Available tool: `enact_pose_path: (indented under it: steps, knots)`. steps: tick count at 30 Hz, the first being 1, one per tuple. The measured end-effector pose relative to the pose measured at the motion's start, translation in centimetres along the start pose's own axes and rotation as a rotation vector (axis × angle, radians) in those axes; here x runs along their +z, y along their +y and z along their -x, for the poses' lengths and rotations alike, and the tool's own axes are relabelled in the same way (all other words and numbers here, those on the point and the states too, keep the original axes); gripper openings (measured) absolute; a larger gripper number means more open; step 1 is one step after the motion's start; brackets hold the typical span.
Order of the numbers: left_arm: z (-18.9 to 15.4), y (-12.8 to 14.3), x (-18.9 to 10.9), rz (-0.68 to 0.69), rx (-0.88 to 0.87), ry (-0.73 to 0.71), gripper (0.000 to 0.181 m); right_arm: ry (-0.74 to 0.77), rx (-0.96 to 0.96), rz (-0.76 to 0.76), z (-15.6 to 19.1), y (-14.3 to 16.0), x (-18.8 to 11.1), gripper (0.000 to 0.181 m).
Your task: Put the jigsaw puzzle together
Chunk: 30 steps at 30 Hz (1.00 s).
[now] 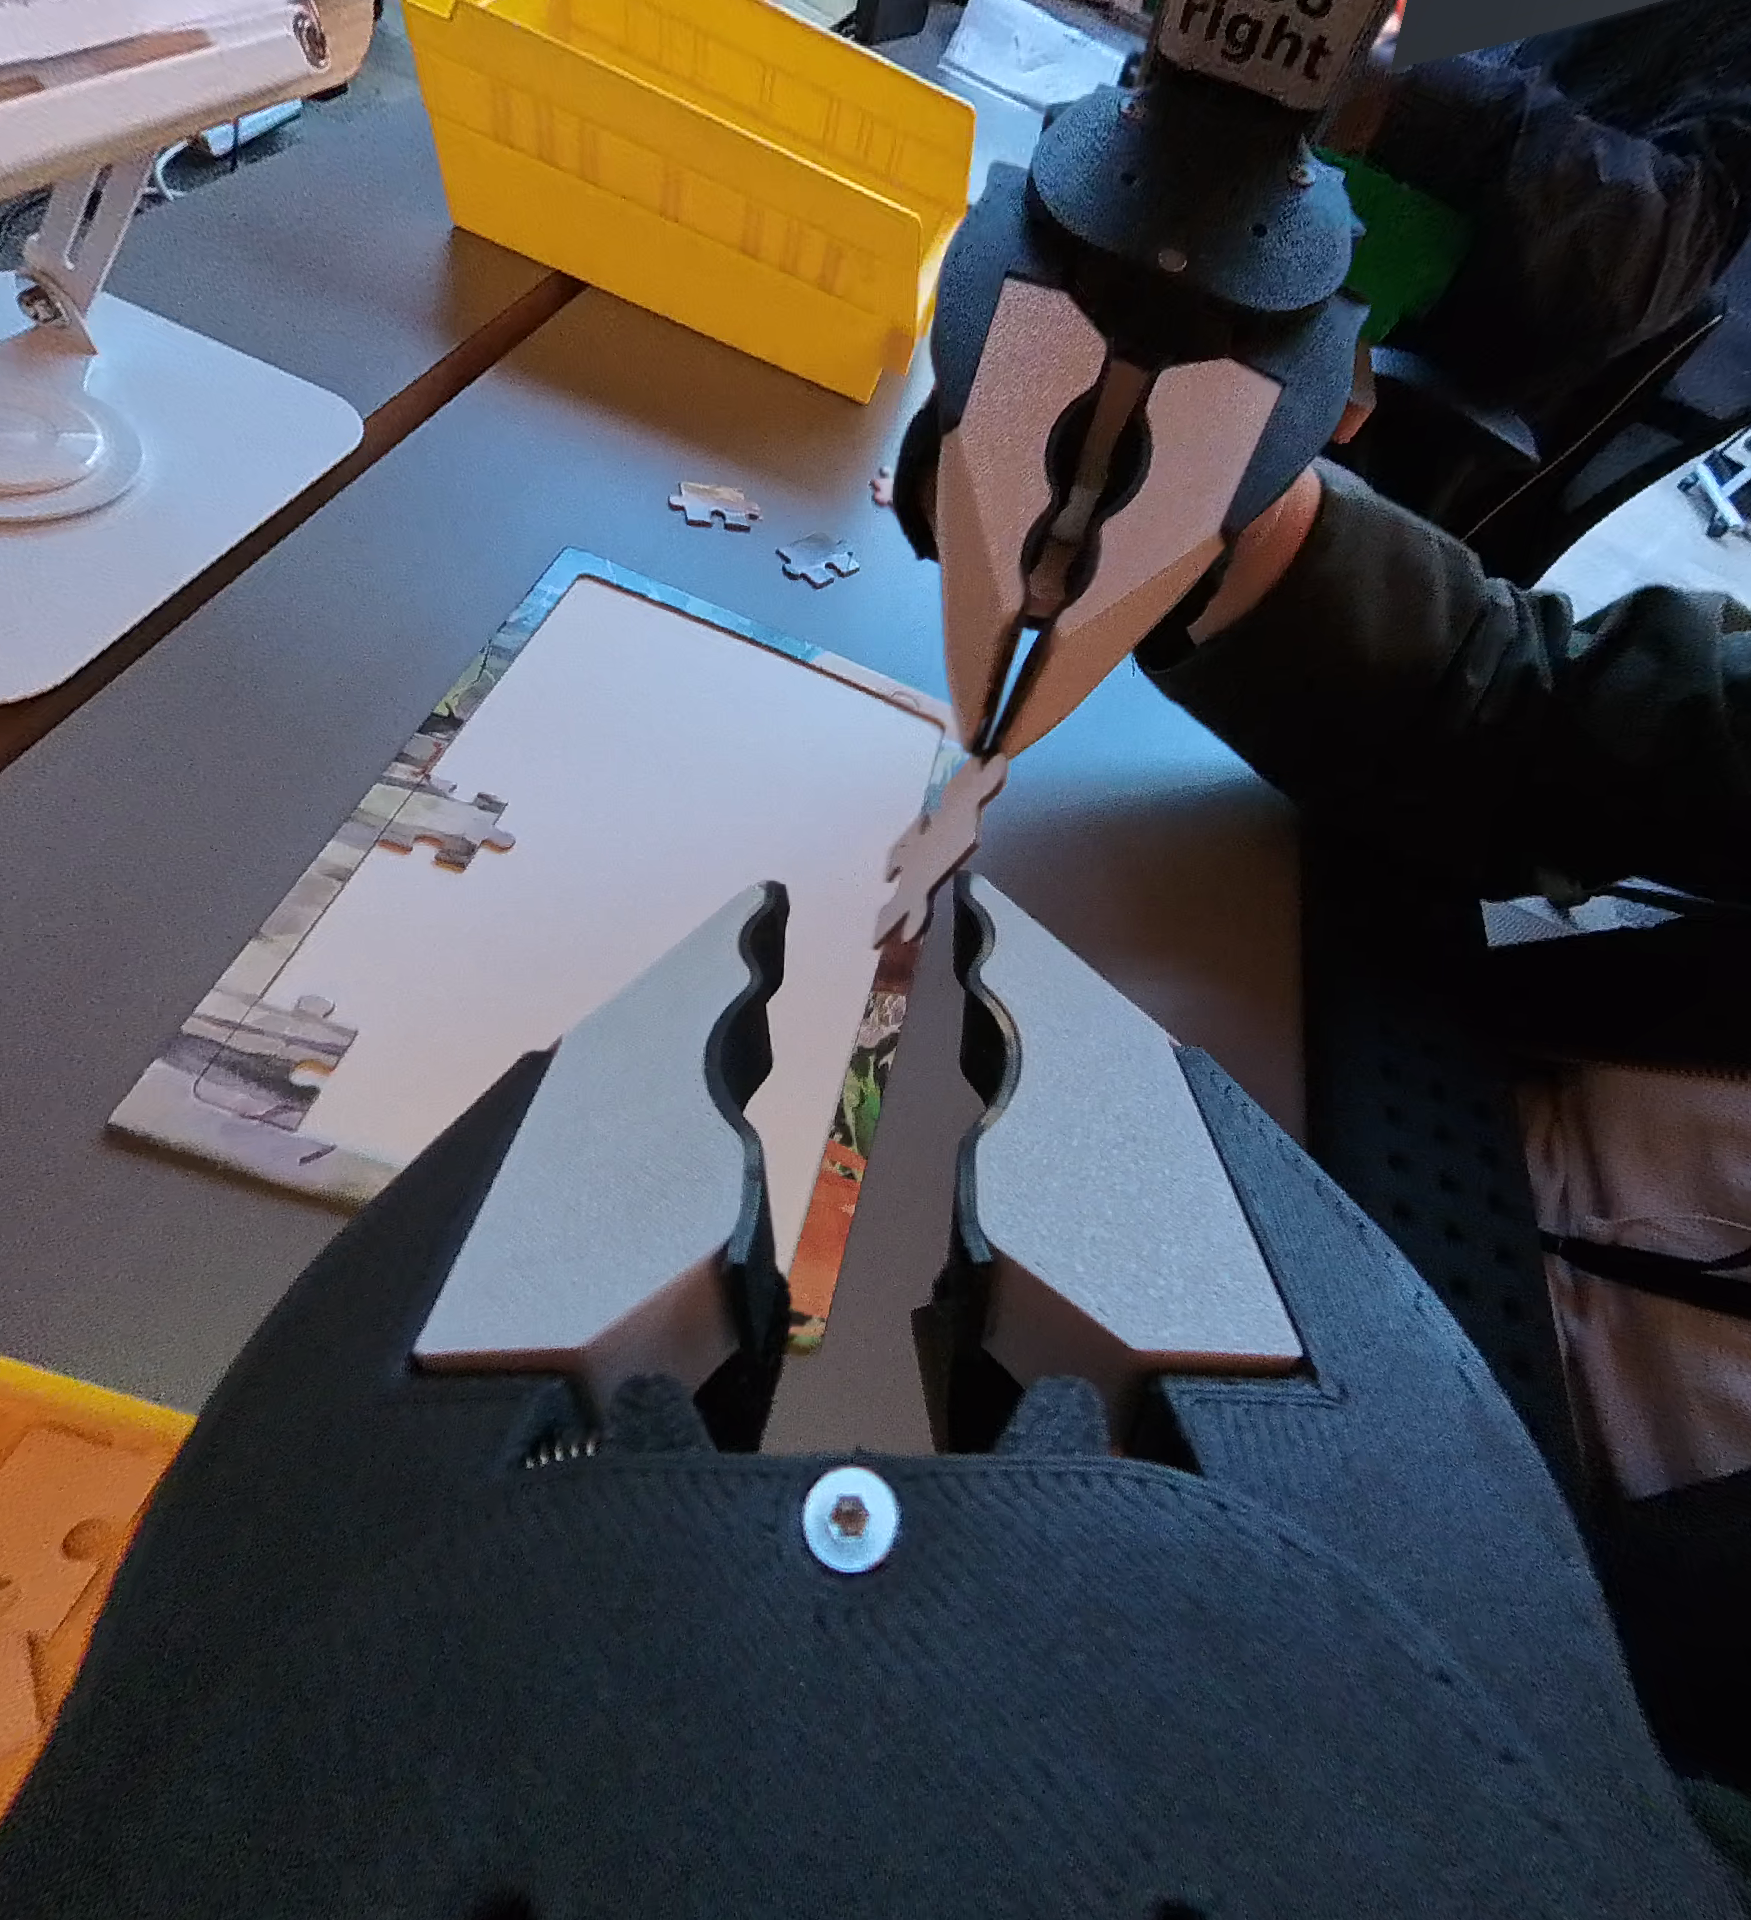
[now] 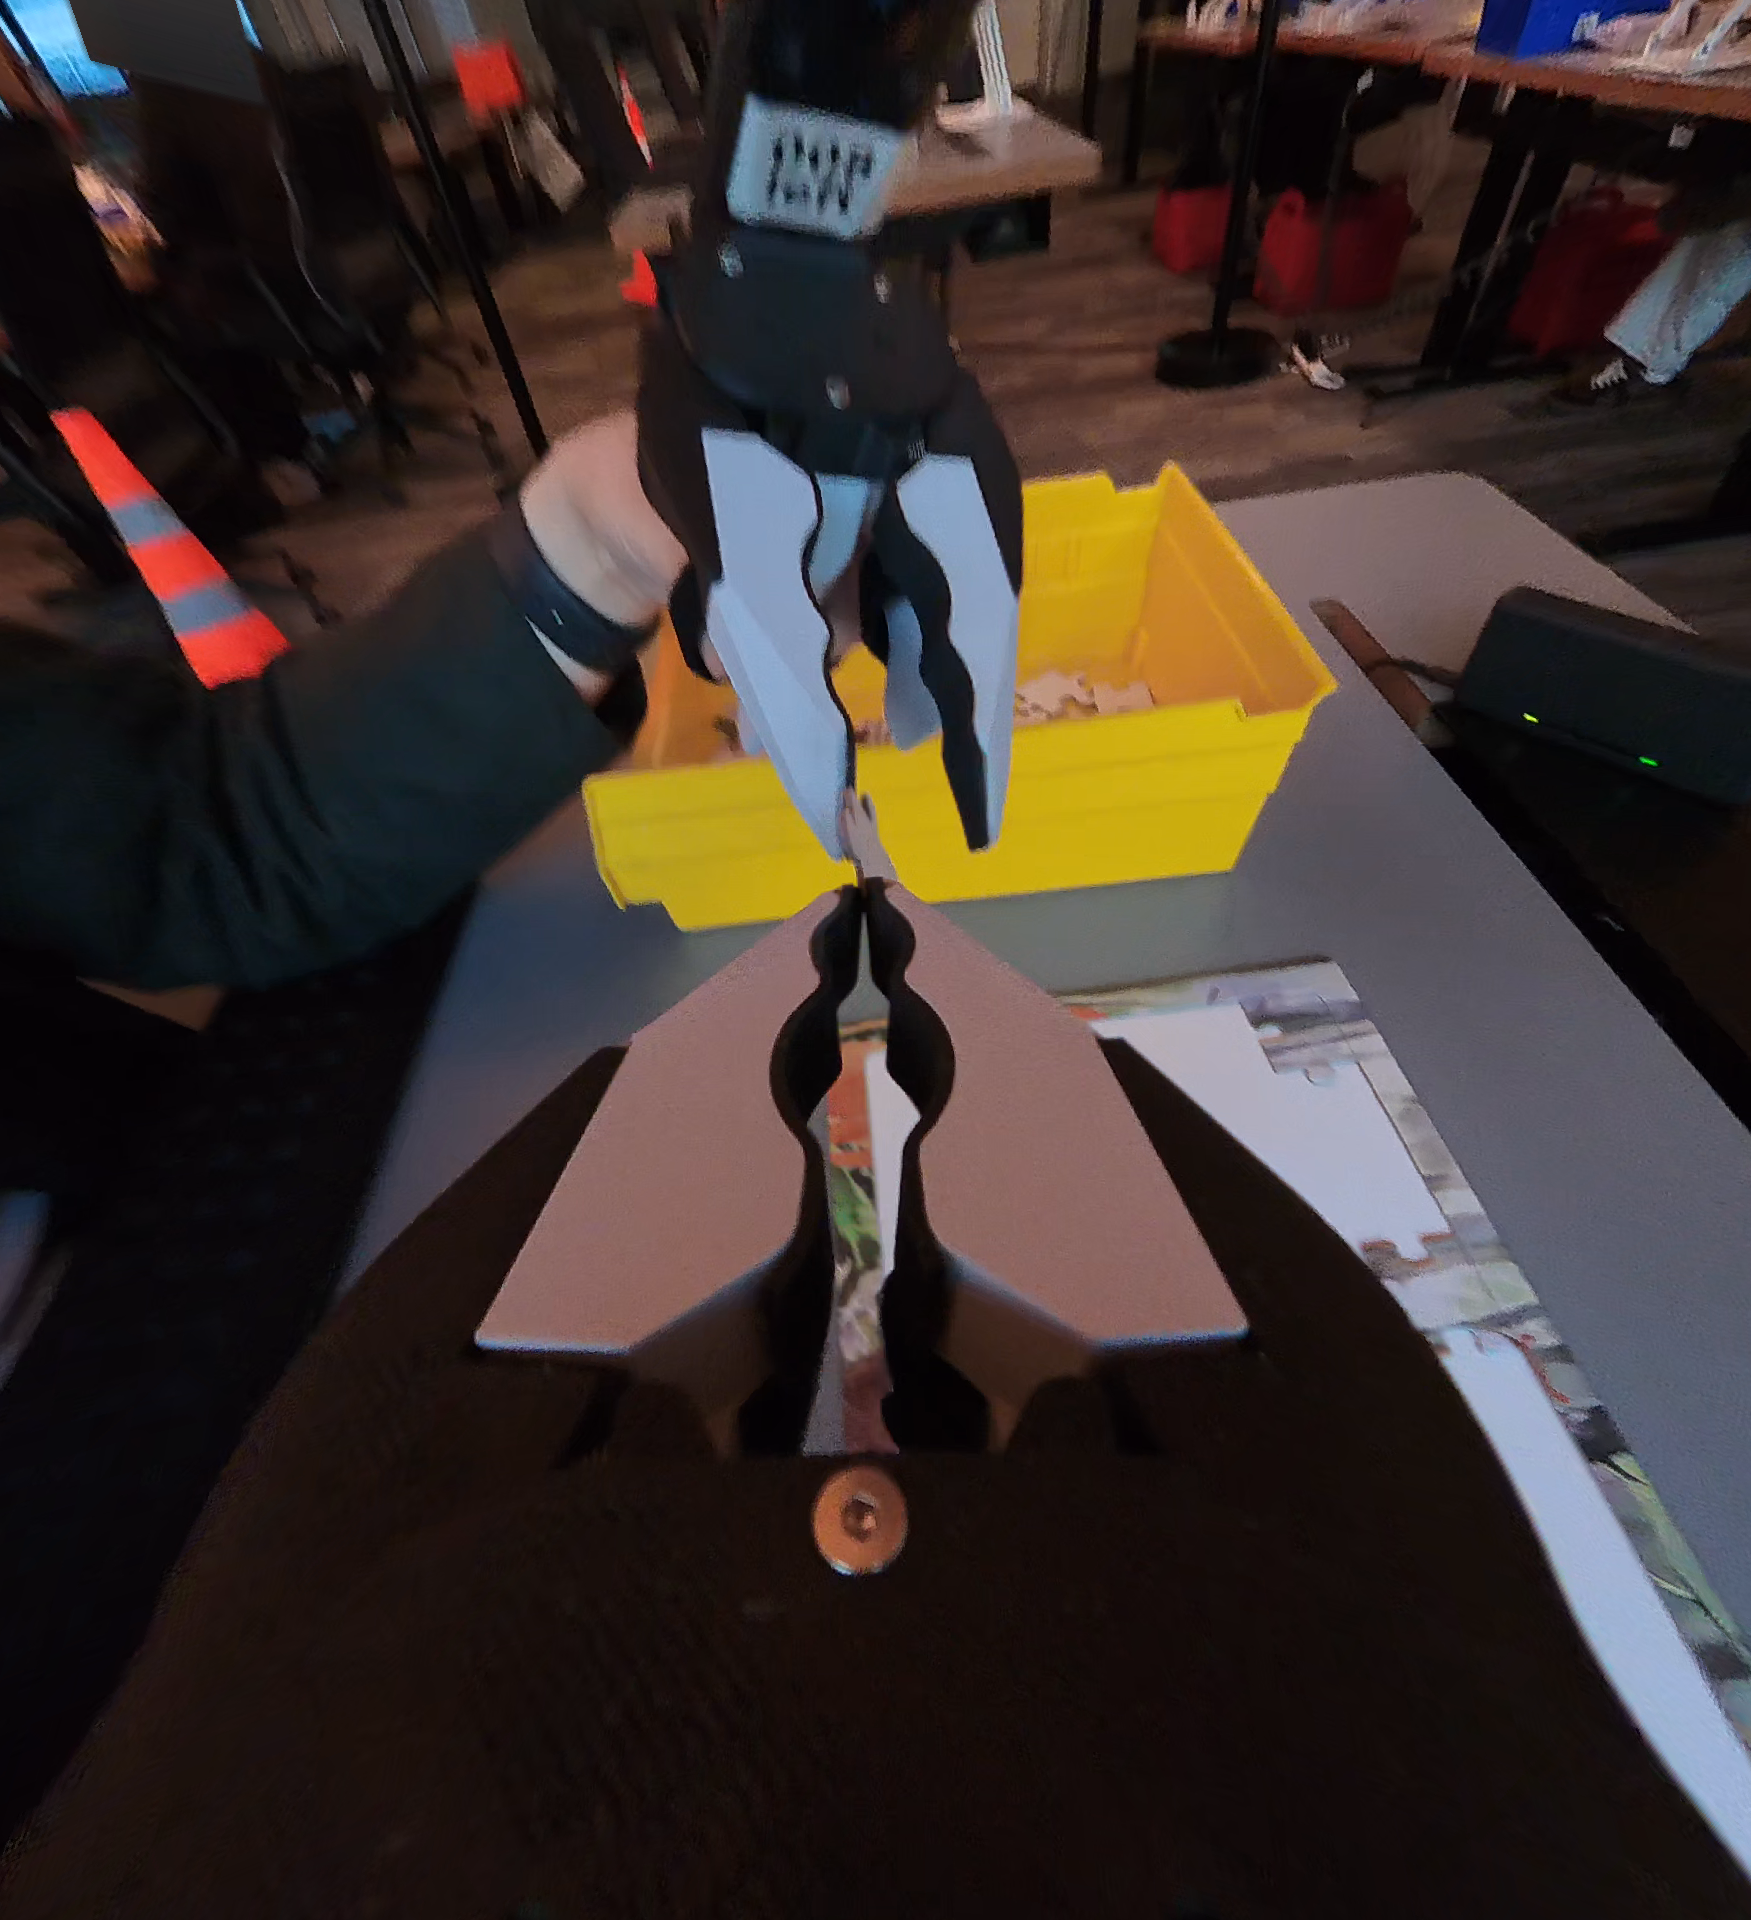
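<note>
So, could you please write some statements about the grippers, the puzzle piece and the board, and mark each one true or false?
1. The right gripper is shut on a puzzle piece. True.
2. The left gripper is shut on the same piece. False: its jaws are open, and the piece hangs just in front of its tips.
3. The puzzle board is almost full. False: only some pieces along its edges are in place, and the middle is bare.
4. Two loose pieces lie on the table beyond the board. True.
5. The yellow bin is empty. False: it holds loose pieces.
</note>
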<state>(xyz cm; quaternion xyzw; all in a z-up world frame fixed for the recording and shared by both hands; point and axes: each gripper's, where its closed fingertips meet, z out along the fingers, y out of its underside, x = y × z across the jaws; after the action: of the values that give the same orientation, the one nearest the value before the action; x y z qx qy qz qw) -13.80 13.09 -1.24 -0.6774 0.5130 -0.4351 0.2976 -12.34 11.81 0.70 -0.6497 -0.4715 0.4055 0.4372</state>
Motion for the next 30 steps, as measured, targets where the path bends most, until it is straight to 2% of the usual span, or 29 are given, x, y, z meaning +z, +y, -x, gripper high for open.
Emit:
enact_pose_path:
  steps: [4,7,9,12,14,17,21,30]
  knots:
    - [-1.0,-1.2,0.1,-0.067,-0.007,0.072,0.019,-0.05,0.097,-0.087,0.3,-1.5,-0.6,0.0]
    - [-2.1,-2.1,-0.2,-0.122,-0.005,0.15,0.001,-0.056,0.131,-0.106,-0.1,-1.4,-0.6,0.0]
    - [-2.3,-2.1,-0.3,-0.116,-0.025,0.171,0.0,-0.06,0.109,-0.12,-0.1,-1.4,-0.7,0.0]
    - [-1.8,-1.0,-0.2,-0.035,-0.097,0.151,0.0,0.086,-0.158,-0.088,-0.7,-1.1,-0.7,0.038]
    - [-1.8,-0.5,-0.1,-0.006,-0.162,0.171,0.0,0.275,-0.47,0.011,-1.4,-0.5,-0.8,0.046]
    - [-2.3,0.1,0.0,0.043,-0.26,0.224,0.0,0.402,-0.809,0.161,-0.9,0.5,0.2,0.048]
    - [-2.1,1.1,0.2,0.098,-0.276,0.208,0.0,0.383,-0.898,0.212,0.3,1.3,1.6,0.032]
    - [-2.2,1.6,0.4,0.124,-0.272,0.221,0.0,0.379,-0.925,0.282,0.1,2.3,1.9,0.026]
